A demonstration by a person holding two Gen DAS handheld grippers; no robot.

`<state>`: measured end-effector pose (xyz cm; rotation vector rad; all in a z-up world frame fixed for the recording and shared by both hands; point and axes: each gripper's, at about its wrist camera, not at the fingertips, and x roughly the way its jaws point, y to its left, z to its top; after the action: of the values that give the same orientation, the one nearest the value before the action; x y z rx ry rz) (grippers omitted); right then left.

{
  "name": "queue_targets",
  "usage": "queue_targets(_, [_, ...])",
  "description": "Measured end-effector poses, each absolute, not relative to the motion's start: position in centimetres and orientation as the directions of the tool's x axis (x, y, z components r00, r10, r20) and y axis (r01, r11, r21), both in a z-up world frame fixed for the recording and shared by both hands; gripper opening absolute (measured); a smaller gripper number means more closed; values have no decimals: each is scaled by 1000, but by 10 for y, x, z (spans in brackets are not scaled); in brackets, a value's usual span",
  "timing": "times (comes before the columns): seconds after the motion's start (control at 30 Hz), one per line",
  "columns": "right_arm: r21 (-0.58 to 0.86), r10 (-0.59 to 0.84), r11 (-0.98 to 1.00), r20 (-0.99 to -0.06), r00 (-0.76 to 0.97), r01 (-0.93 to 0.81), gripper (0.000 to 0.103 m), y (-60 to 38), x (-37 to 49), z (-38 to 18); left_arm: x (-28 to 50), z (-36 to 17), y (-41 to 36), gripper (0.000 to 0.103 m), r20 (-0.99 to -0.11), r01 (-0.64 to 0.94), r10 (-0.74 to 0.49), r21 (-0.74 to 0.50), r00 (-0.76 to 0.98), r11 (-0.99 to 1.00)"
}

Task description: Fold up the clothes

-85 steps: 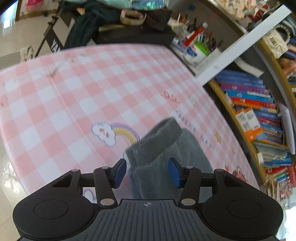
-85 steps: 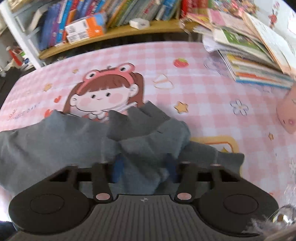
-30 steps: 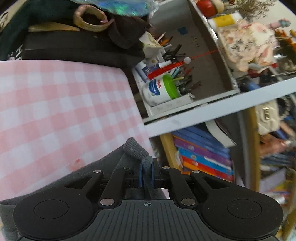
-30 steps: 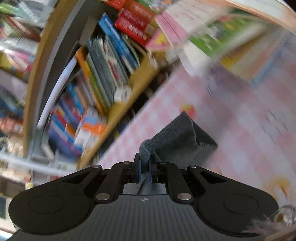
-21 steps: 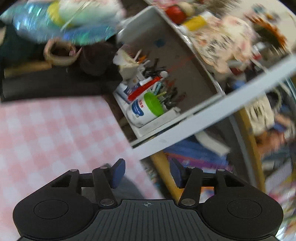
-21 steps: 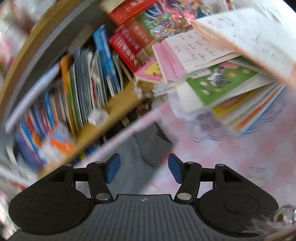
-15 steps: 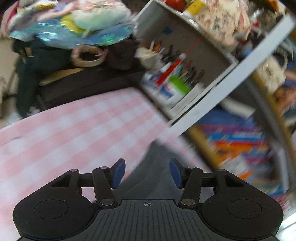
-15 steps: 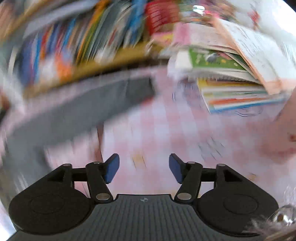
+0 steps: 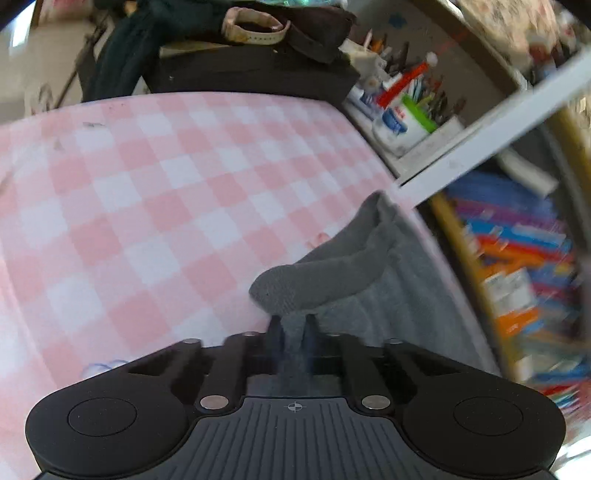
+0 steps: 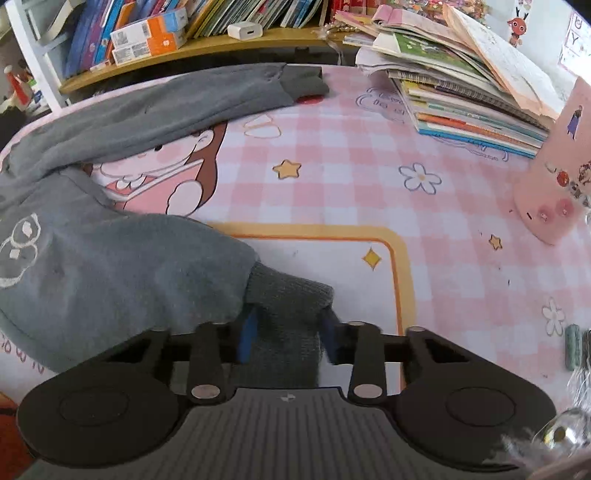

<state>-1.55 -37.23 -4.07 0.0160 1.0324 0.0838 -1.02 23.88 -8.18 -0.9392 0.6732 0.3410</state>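
A grey sweatshirt (image 10: 110,273) with a white outline print lies on the pink checked tablecloth (image 10: 369,166). One sleeve stretches along the far edge and ends in a ribbed cuff (image 10: 303,83). At the near side, my right gripper (image 10: 288,336) has its blue pads pressed on both sides of a ribbed grey end of the garment. In the left wrist view a grey fold (image 9: 325,280) bulges up just ahead of my left gripper (image 9: 293,332). Its fingers are narrowly shut on that fabric near the table's right edge.
A stack of books (image 10: 461,92) and a pink cup (image 10: 554,177) stand at the right of the table. A bookshelf (image 10: 147,33) runs behind it. A pen holder (image 9: 402,122) and a dark pile of clothes (image 9: 240,66) sit beyond the cloth (image 9: 129,184).
Both grippers let go of the fabric at the far edge, opened and swung back. Both have now closed on other parts of the sweatshirt, nearer on the table.
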Motion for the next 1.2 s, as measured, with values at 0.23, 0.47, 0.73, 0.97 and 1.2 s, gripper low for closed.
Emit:
queue_targets(0.23, [109, 135, 991, -856, 500, -81, 3, -364, -16, -38, -47, -35, 262, 9, -565, -539, 152, -620, 811, 570])
queue_targets(0.47, [101, 126, 992, -834, 537, -74, 43, -350, -17, -30, -66, -81, 273, 39, -680, -623, 88, -601, 728, 500])
queue_targets(0.73, [98, 137, 990, -832, 538, -101, 47, -346, -18, -30, -69, -90, 269, 39, -667, -615, 90, -617, 740, 491])
queue_targets(0.97, [94, 147, 988, -829, 539, -124, 3, -342, -18, -30, -65, -92, 265, 39, -658, -609, 87, -628, 748, 485])
queue_targets(1.2, [-14, -45, 998, -777, 628, 54, 1, -375, -21, -13, -65, -89, 254, 39, -681, -603, 54, -605, 730, 520])
